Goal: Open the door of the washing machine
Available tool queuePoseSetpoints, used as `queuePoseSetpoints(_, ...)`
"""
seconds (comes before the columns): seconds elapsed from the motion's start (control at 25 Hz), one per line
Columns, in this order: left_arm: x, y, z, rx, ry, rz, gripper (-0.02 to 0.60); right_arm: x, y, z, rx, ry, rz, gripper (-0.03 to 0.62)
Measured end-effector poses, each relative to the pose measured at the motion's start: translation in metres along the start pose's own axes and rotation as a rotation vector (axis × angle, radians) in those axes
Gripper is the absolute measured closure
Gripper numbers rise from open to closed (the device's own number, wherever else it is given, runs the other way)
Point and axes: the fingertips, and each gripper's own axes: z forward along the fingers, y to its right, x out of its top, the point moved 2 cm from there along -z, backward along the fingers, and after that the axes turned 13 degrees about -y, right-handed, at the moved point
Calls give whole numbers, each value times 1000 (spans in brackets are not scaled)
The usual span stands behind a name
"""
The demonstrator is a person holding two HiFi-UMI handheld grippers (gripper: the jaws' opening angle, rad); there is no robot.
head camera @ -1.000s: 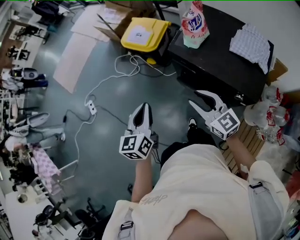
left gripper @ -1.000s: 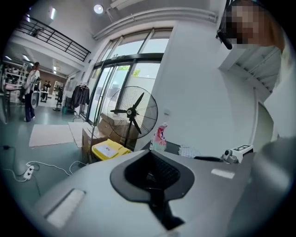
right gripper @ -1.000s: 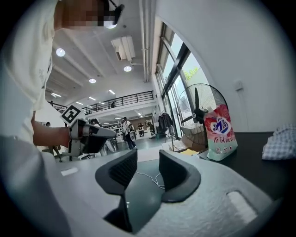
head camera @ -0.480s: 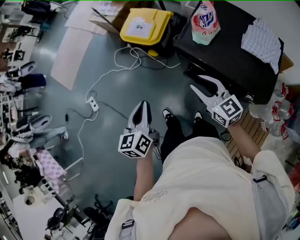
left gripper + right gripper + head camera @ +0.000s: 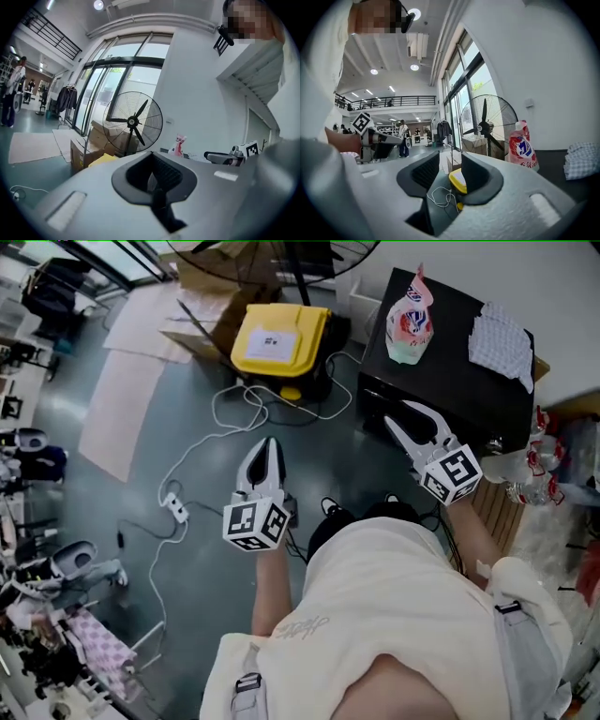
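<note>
Grey floor, washing machine (image 5: pixel 452 381) beside right hand-held gripper (image 5: pixel 402 415)

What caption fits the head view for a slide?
Person facing a black machine, left gripper shut, right gripper open; pouch and checked cloth on top.

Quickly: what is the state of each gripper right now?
Left gripper: shut, holding nothing.
Right gripper: open, nothing between its jaws.

grey floor (image 5: pixel 202 587) with yellow case (image 5: pixel 277 338), white cable (image 5: pixel 217 409), pale sheet (image 5: pixel 117 413); pouch (image 5: pixel 410 324) and checked cloth (image 5: pixel 500 345) atop black unit (image 5: pixel 450 381)
</note>
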Motion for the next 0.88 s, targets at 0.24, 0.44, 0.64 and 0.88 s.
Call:
queuePoseSetpoints(0.24, -5, -37, 12, -101, -62, -5, 563, -13, 8, -4, -213, -19, 59, 450)
queuePoseSetpoints(0.44, -16, -57, 27, -142, -105, -14, 563, -36, -2, 2, -252, -92, 93, 450)
queuePoseSetpoints(0.64, -10, -57, 52, -190, -128, -6, 563, -36, 4, 20, -254, -108, 90, 450)
queuePoseSetpoints(0.88, 9, -56, 71, -189, -152, 49, 563, -50, 23, 47, -244, -106, 133, 450)
